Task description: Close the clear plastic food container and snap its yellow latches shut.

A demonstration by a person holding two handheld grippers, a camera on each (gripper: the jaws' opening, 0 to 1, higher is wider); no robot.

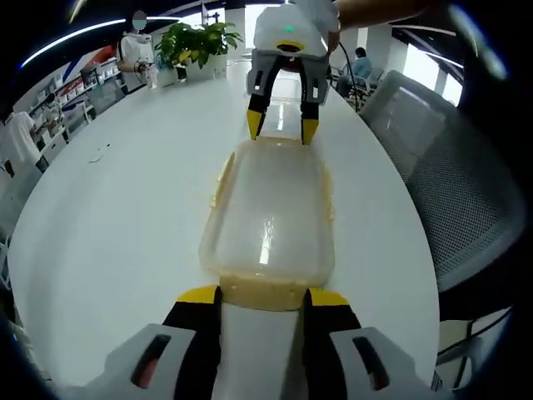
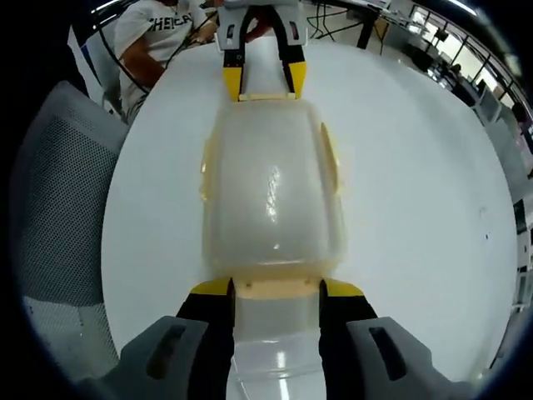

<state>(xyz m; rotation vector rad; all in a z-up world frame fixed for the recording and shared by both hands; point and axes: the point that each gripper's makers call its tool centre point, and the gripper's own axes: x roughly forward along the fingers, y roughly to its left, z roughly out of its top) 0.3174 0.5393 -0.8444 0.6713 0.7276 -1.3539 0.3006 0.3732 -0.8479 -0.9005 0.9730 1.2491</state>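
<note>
Lid's already on the container (image 1: 268, 218), mid-frame on the white table (image 1: 117, 225); left gripper (image 1: 265, 293) and right gripper (image 2: 275, 287) sit open at opposite end latches (image 2: 276, 288); next: press them shut, I reckon.

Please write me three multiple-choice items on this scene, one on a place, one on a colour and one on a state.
1. Where does the clear food container rest?
A. On the mesh chair
B. On the white table
C. On the floor

2. What colour are the tips of the left tongs?
A. Yellow
B. Red
C. Blue

3. How do the two tongs stand to the container?
A. Both far off to one side
B. Both lifting it in the air
C. One at each short end, the right tongs opposite the left

Answers: 1 B, the white tabletop shows all round the container. 2 A, yellow tips rise at the bottom of the left gripper view. 3 C, each view has its own tongs at the near end and the other tongs at the far end.
</note>
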